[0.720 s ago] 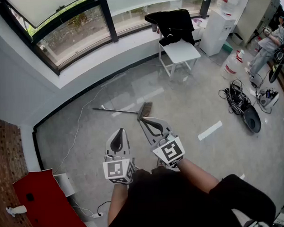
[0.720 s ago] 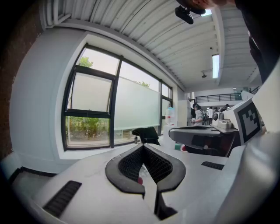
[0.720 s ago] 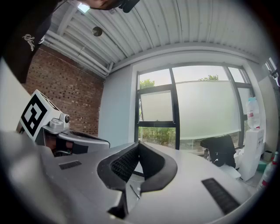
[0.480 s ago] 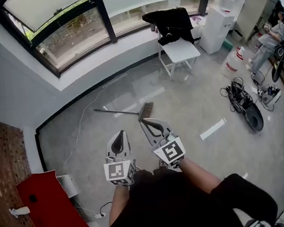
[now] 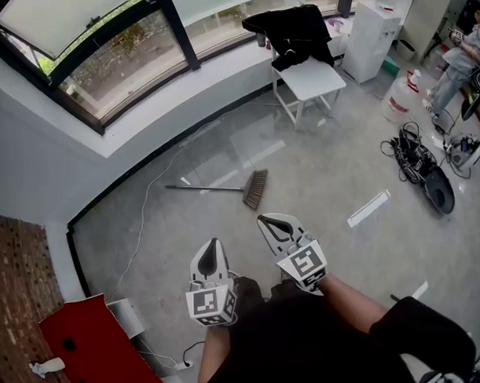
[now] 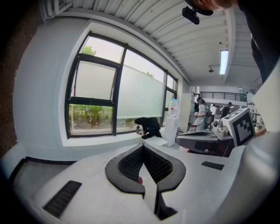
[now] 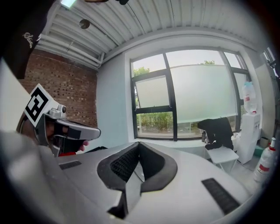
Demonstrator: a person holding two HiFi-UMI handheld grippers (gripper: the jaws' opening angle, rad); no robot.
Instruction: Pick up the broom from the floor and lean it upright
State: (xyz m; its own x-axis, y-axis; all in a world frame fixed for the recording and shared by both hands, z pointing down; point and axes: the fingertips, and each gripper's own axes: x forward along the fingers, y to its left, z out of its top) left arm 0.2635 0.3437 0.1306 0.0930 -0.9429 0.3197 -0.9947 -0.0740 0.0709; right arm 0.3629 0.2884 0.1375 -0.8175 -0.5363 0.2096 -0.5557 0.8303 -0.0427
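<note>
In the head view, the broom (image 5: 216, 188) is lying flat on the grey floor (image 5: 318, 176) ahead of both tongs and well apart from them, its bristle end pointing toward the right tongs (image 5: 266, 220). The left tongs (image 5: 211, 244) are hovering just beside them, both held in front of the person. In the left gripper view, the left tongs are sitting together with nothing between them. In the right gripper view, the right tongs are likewise pressing together, empty, and facing the window (image 7: 175, 100).

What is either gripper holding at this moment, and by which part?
Nothing. The left gripper and right gripper both have jaws together and empty; the broom lies on the floor ahead, untouched.
</note>
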